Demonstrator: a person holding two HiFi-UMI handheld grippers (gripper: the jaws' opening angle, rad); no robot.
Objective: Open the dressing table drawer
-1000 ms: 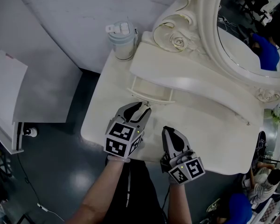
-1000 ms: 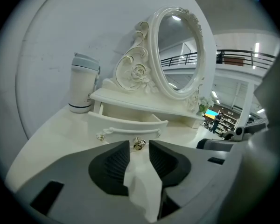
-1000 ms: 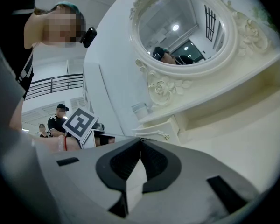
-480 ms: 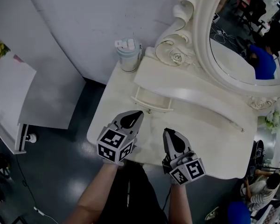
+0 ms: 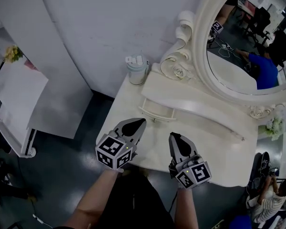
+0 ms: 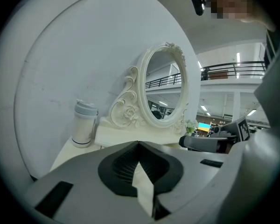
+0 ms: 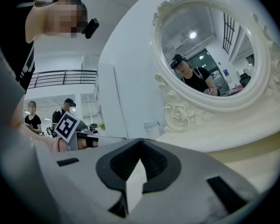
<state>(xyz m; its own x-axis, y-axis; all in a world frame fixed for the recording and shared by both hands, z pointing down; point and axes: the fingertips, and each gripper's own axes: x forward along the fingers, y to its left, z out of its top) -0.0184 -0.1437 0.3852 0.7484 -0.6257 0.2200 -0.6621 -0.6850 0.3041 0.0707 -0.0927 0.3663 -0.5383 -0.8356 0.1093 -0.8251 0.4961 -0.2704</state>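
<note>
The cream dressing table (image 5: 214, 144) carries a small drawer (image 5: 157, 111) under its raised shelf; the drawer stands pulled out a little, with a small knob on its front. My left gripper (image 5: 141, 120) hovers just in front of the drawer, apart from it, shut with nothing between its jaws (image 6: 138, 143). To its right, my right gripper (image 5: 173, 136) hangs over the tabletop's front part, also shut and empty (image 7: 140, 140). Both point towards the oval mirror (image 5: 238, 56).
A pale lidded cup (image 5: 137, 69) stands at the table's back left corner against the white wall. Carved scrollwork (image 5: 177, 63) frames the mirror. A white shelf unit (image 5: 16, 106) stands on the dark floor to the left. People sit at the lower right (image 5: 271, 199).
Both grippers have risen off the tabletop and drawn back from the drawer. The left gripper's jaws, open a second ago, have shut. The drawer stays pulled out.
</note>
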